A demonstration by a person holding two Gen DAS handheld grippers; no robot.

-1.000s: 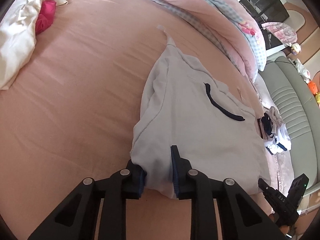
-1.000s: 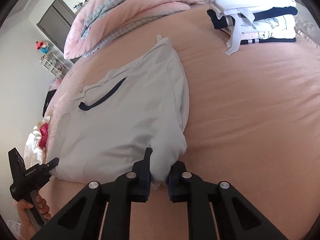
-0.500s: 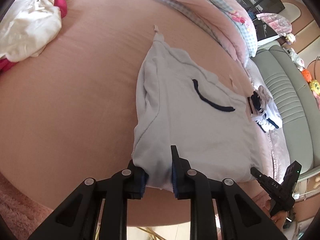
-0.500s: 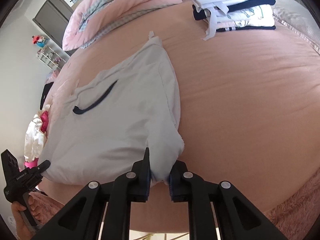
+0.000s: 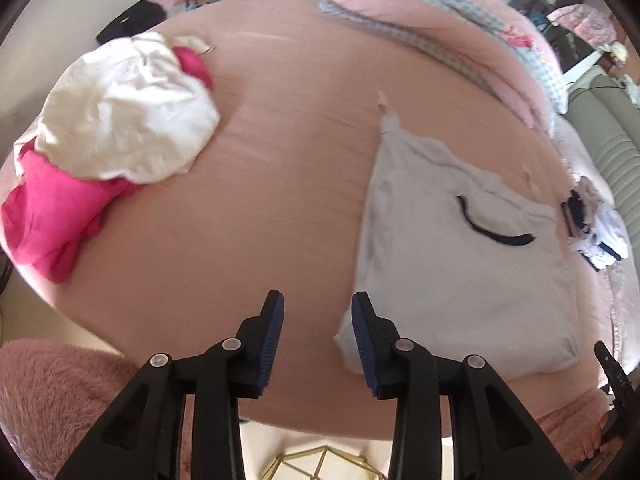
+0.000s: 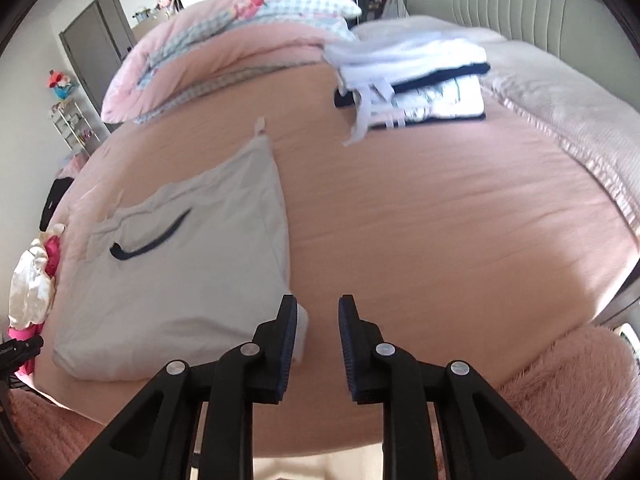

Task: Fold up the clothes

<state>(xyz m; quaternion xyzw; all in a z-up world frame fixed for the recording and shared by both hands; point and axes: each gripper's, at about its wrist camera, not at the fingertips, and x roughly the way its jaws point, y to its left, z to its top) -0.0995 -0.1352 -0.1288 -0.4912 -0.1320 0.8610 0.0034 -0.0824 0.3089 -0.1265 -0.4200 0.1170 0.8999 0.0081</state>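
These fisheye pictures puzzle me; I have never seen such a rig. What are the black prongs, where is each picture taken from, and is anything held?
Each picture comes from a camera on a hand-held tool, looking along its two black fingers. The left tongs and the right tongs are both open and hold nothing. On the pink bed lies a folded grey garment. An unfolded white and pink pile lies to the left, a folded stack farther back on the right.
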